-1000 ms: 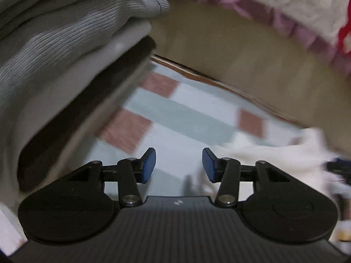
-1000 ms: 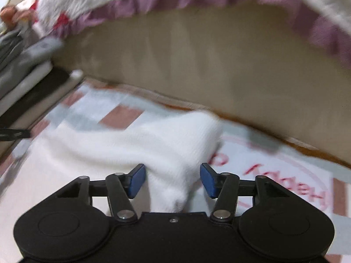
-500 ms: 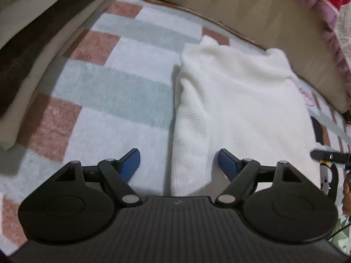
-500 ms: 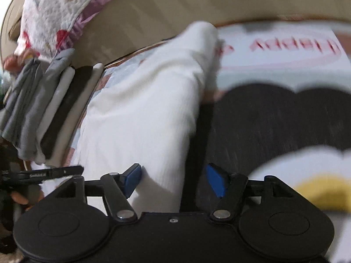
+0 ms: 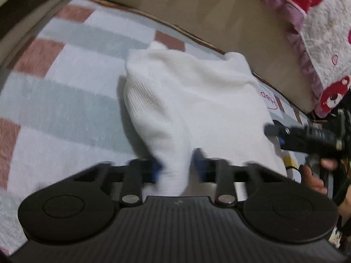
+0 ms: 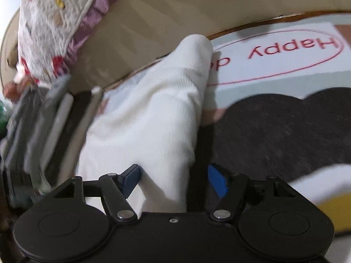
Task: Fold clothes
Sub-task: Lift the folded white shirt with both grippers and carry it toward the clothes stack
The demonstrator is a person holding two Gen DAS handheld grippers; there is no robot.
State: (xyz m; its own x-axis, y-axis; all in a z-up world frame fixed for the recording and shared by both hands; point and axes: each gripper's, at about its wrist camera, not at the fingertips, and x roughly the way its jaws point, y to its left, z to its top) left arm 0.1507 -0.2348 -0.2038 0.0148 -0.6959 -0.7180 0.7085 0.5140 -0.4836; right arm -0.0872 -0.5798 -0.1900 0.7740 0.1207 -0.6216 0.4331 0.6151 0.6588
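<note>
white ribbed knit garment (image 5: 197, 100) part-folded on checked blanket (image 5: 65, 109) | left gripper (image 5: 176, 167) jaws pinching its near edge; right gripper (image 6: 173, 179) jaws spread astride it | folded stack (image 6: 39, 127) beside; fold unfinished

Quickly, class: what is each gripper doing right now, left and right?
Left gripper: shut on the white knitted garment.
Right gripper: open, straddling the garment's edge.

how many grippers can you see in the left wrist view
2: the left gripper at the bottom, with the white garment between its fingers, and the right gripper at the right edge, held in a hand.
</note>
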